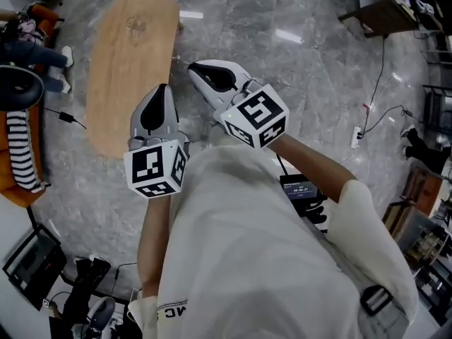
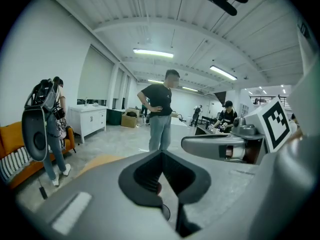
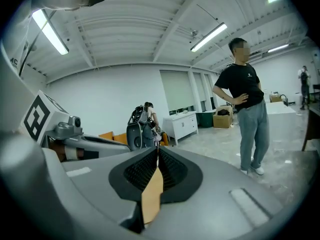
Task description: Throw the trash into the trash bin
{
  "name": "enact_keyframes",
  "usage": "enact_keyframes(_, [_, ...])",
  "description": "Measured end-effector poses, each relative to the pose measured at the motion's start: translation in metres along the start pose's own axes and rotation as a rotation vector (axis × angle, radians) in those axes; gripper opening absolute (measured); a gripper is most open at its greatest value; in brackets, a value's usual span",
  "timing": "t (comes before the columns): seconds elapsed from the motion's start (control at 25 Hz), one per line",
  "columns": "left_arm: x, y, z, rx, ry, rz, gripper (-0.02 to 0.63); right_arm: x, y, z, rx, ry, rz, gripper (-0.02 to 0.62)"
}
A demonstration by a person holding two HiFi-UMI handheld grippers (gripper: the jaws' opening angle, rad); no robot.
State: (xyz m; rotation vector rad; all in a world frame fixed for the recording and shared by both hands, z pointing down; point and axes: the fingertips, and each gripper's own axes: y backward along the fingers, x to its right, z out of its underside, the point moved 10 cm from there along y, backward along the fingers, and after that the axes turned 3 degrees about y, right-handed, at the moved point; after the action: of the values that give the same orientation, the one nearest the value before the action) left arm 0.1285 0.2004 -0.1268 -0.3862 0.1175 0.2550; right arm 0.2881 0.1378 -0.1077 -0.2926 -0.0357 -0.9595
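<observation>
**Student:** Where was the trash, and how did the jaws stand?

**Tutor:** The right gripper (image 3: 157, 154) had its jaws pinched together on a thin tan scrap (image 3: 151, 196), carried at chest height. The left gripper (image 2: 161, 156) had its jaws closed tip to tip, with nothing identifiable between them.

**Student:** How was the carry best done?

**Tutor:** No trash bin appeared in any view. The scrap looked thin and liable to slip, so the pinch was best held firm past the oval wooden counter (image 1: 131, 62), and released only directly above the bin's mouth.
</observation>
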Motion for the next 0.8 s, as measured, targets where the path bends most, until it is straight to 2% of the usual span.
enact_keyframes(0.6, [0.005, 0.069, -0.005, 0.053, -0.007, 0.054, 0.000, -0.074, 0.029, -0.020, 0.068, 0.009, -0.024, 0.029])
enact_keyframes(0.8, [-0.001, 0.075, -0.008, 0.063, -0.025, 0.033, 0.000, -0.099, 0.023, -0.025, 0.088, 0.036, -0.029, 0.029])
